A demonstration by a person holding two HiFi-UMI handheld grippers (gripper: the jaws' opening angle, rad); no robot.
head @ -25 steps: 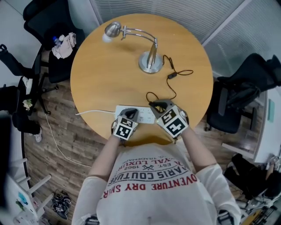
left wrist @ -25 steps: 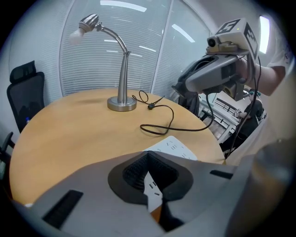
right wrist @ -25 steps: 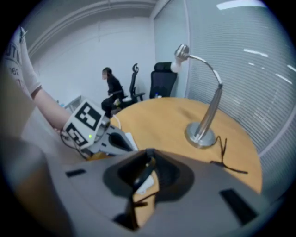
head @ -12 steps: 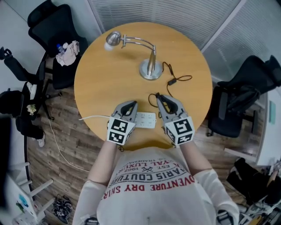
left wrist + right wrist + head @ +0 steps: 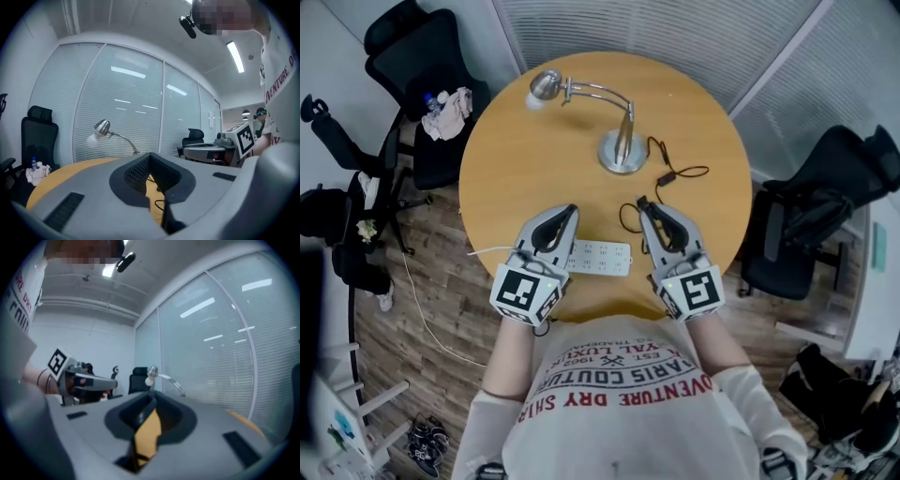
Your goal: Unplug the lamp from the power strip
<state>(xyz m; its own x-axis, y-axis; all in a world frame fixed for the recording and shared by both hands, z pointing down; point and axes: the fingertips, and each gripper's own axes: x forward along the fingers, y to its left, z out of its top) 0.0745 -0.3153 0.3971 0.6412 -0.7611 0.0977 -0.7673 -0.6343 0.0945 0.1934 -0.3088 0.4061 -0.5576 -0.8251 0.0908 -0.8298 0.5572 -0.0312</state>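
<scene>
The silver desk lamp [image 5: 622,150] stands at the far side of the round wooden table [image 5: 516,159]. Its black cable [image 5: 667,176] loops back to the tip of my right gripper [image 5: 641,202], which is shut on the lamp's black plug, held off the strip. The white power strip [image 5: 602,256] lies flat near the table's front edge between both grippers, with no plug in it. My left gripper [image 5: 571,212] hovers over the strip's left end, shut and empty. The left gripper view shows the lamp [image 5: 101,127] far off; so does the right gripper view [image 5: 152,373].
The strip's white cord [image 5: 492,249] runs left off the table edge to the floor. Black office chairs stand at the left [image 5: 412,56] and right [image 5: 825,197]; the left one holds crumpled cloth [image 5: 450,101]. Blinds and glass walls close the far side.
Both grippers lifted off the power strip and spread apart. The right one pulled the plug out and carried it up and right; the left let go of the strip's end.
</scene>
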